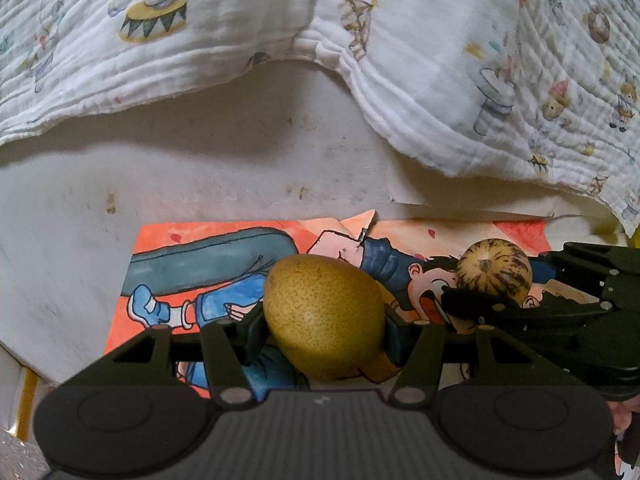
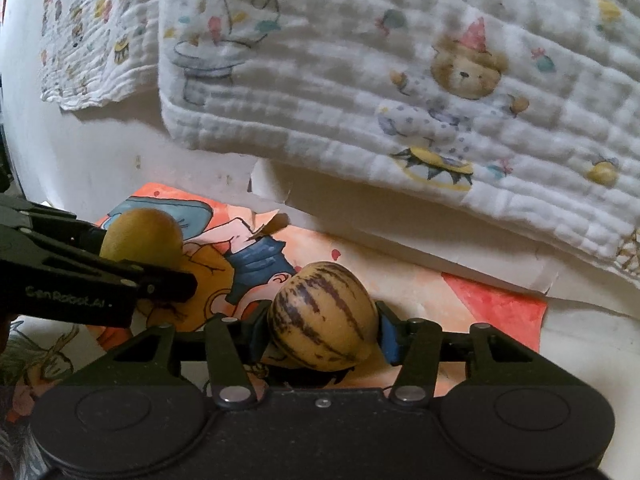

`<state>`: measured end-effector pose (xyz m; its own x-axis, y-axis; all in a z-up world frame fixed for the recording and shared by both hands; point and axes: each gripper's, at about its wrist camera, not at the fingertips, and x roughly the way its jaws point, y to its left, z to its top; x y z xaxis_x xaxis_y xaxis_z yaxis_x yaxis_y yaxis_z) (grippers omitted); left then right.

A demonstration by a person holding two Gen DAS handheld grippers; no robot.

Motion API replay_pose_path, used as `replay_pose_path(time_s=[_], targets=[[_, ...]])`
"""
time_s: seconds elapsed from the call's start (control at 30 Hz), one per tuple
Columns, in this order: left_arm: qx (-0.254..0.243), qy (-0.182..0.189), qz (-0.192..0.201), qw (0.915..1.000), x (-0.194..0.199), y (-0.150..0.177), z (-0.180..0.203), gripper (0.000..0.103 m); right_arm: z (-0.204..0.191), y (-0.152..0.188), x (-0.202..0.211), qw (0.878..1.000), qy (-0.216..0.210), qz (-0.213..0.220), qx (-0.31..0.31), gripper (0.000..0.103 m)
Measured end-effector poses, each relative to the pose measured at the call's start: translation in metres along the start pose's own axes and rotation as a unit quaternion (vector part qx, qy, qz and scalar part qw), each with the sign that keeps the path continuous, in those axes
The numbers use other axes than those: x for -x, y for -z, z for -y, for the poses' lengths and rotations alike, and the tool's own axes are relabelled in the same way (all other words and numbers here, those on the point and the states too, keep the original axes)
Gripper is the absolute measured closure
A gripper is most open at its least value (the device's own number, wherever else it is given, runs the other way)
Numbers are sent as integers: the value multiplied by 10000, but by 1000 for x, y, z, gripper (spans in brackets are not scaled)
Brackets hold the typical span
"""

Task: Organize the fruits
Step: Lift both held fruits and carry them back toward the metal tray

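Pear (image 1: 322, 316): we see it at lower centre of the left wrist view, long axis tilted from upper left to lower right, on the painted sheet (image 1: 208, 264).
Left gripper (image 1: 320, 330): we see its pads pinching the pear.
Striped fruit (image 2: 322, 316): lower centre of the right wrist view, long axis roughly across the frame.
Right gripper (image 2: 320, 330): fingers flank the striped fruit; we cannot tell whether they press it.
Cloth (image 2: 400, 80): upper frame.

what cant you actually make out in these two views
- Left wrist view: underside of the pear, hidden by the left gripper.
- Right wrist view: underside of the striped fruit, hidden by the right gripper.
- Both views: where the fruits should go; no container shows.
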<state>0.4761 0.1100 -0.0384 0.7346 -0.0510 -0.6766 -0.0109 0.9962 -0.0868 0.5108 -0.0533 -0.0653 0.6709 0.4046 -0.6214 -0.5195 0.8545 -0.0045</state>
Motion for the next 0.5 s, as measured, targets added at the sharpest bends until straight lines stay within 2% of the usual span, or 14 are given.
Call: replay_pose_path(time_s=[0.2,0.5], targets=[[97,178,-83,9998,9,3,4,42,3,1,18,10000,-96,25,-13,49],[184,471,-133,9986,38,13,17,42,2,5,65,9997,-198,81,101,49]])
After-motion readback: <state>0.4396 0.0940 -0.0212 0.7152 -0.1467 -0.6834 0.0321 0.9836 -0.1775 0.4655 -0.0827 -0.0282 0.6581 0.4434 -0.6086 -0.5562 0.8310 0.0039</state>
